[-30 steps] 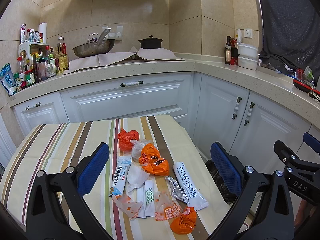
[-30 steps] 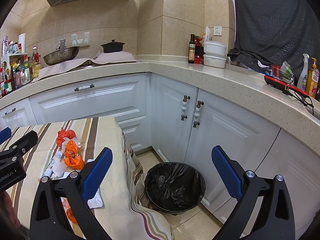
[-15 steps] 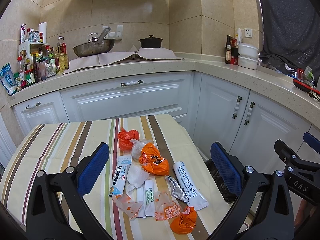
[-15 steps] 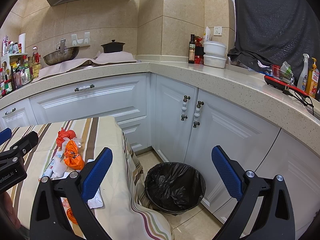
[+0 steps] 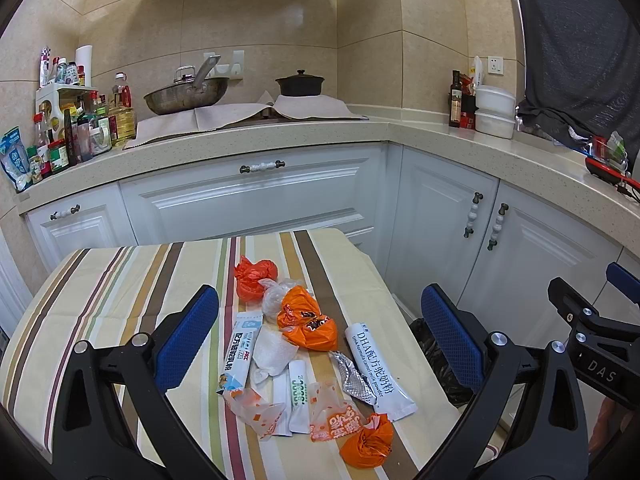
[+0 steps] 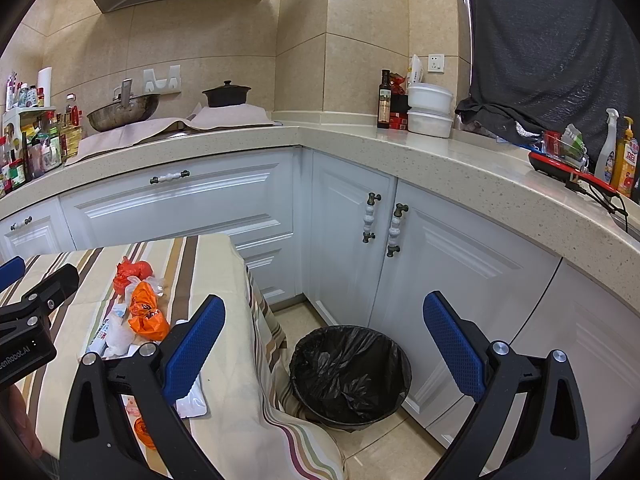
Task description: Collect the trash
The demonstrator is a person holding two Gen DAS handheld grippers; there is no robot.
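Several pieces of trash lie on the striped tablecloth: an orange snack wrapper, a red-orange crumpled bag, a white DHA sachet, a blue-white sachet, and an orange ball near the front edge. My left gripper hovers above this pile, open and empty. Off the table's right side, my right gripper is open over the floor, above a black-lined trash bin. The orange snack wrapper shows at the left in the right wrist view.
White cabinets and a beige L-shaped countertop enclose the corner. A wok, a black pot, bottles and white containers stand on the counter. The table edge is close to the bin.
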